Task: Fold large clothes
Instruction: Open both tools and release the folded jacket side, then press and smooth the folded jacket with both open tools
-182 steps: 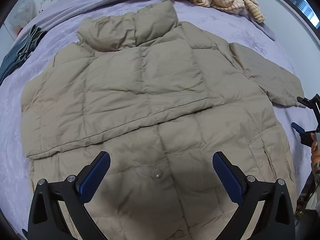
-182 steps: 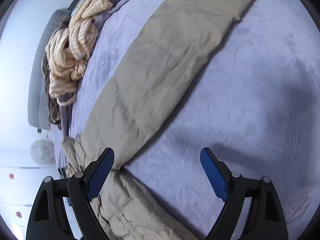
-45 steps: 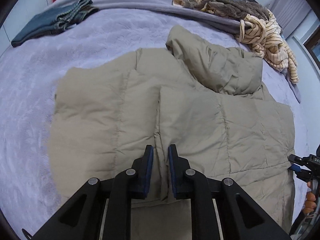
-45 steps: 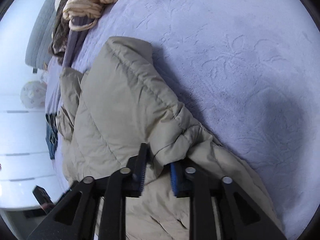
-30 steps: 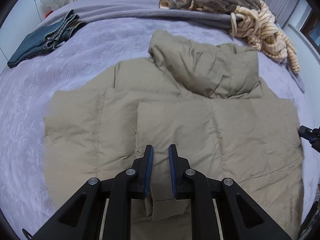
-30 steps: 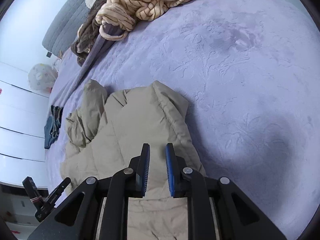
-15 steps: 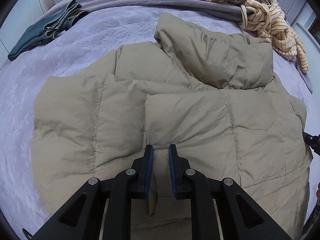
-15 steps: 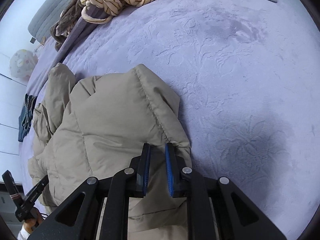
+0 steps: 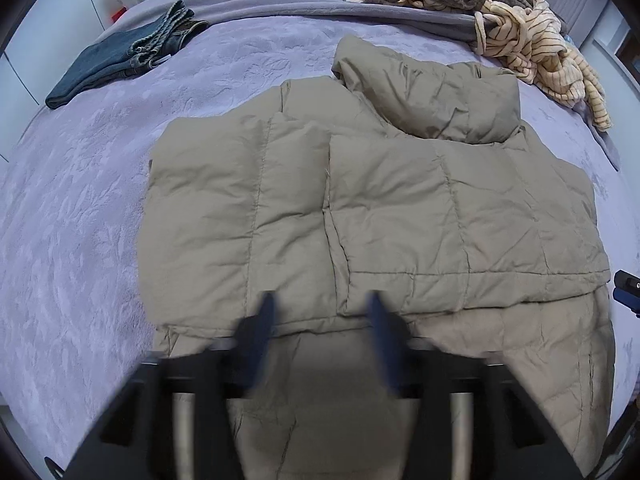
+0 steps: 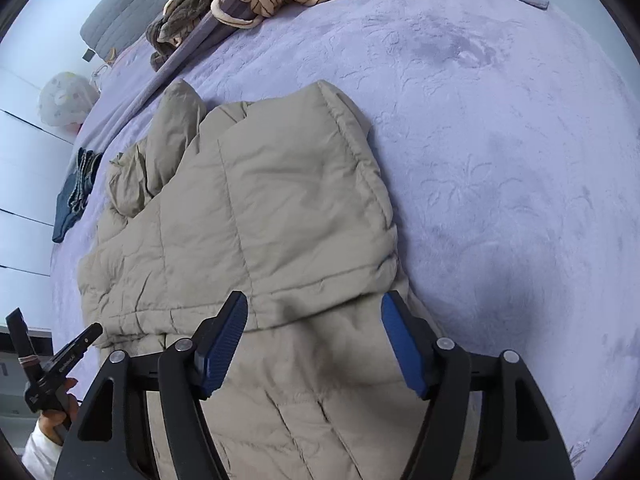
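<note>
A beige puffer jacket (image 9: 400, 216) lies on the lilac bedspread (image 9: 72, 240) with both sleeves folded in over its body and the collar at the far end. My left gripper (image 9: 322, 320) hovers above the folded sleeve's near edge, motion-blurred, its jaws opening with nothing between them. In the right wrist view the jacket (image 10: 256, 216) shows its right side, sleeve laid over it. My right gripper (image 10: 314, 336) hangs just over that sleeve's cuff edge, jaws opening, the pads clear of the cloth. The left gripper (image 10: 60, 356) and a hand show at the lower left there.
Folded dark jeans (image 9: 120, 60) lie at the bed's far left. A heap of striped cream and brown clothes (image 9: 520, 36) sits at the far right on a grey blanket (image 9: 320, 4). A white bag (image 10: 64, 98) stands beyond the bed.
Both grippers were shut on a sleeve edge half a second ago; now both have let go, spread their jaws and pulled back. The sleeves rest flat on the jacket.
</note>
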Action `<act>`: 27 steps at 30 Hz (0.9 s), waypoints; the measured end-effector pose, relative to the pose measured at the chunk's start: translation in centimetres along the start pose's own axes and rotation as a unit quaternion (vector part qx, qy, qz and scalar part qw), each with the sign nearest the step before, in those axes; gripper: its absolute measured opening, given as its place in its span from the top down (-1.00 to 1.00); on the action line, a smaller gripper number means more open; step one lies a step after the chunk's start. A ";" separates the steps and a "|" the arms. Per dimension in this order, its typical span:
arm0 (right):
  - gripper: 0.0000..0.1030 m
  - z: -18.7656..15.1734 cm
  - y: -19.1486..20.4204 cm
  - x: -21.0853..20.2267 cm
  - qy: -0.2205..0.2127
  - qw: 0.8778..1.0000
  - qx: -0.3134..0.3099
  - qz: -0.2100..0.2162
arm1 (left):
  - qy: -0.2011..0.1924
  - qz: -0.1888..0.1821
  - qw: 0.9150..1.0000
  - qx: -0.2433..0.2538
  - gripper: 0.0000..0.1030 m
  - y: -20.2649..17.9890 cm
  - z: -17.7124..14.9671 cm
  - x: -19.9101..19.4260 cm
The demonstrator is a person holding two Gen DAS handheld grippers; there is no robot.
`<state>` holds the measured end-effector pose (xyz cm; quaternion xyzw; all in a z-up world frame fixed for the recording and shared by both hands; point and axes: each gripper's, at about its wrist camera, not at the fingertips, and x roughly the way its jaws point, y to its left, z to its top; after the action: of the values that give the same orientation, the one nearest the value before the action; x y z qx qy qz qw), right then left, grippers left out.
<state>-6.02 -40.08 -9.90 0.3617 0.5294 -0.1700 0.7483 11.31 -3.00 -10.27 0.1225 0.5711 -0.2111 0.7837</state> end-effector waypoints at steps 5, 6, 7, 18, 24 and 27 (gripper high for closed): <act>-0.54 -1.9 -0.4 -0.8 0.012 1.000 0.000 -0.004 | -0.014 0.022 1.000 0.003 -0.99 -0.5 -0.9 -1.7; -0.55 -2.3 -0.5 -1.0 0.013 1.000 0.001 -0.003 | -0.010 0.027 1.000 0.000 -0.99 -0.5 -1.1 -1.9; -0.58 -2.5 -0.5 -1.1 0.014 1.000 0.000 -0.003 | -0.004 0.030 1.000 -0.003 -0.99 -0.5 -1.3 -2.1; -1.00 -7.0 -0.5 -2.8 0.040 0.999 -0.015 0.033 | 0.037 0.011 0.999 -0.004 -0.99 -2.2 -5.9 -4.3; -1.00 -9.2 -1.4 -1.8 0.093 0.994 -0.003 0.055 | 0.060 0.021 0.997 -0.033 -0.99 -2.1 -9.6 -5.4; -1.00 -10.1 -1.5 -1.4 0.113 0.992 0.006 0.059 | 0.069 0.024 0.996 -0.044 -0.99 -1.6 -11.3 -6.1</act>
<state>-14.29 -34.01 -10.98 0.4136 0.5874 -0.0864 0.6903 -0.57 1.63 -7.97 0.1157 0.6294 -0.1582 0.7520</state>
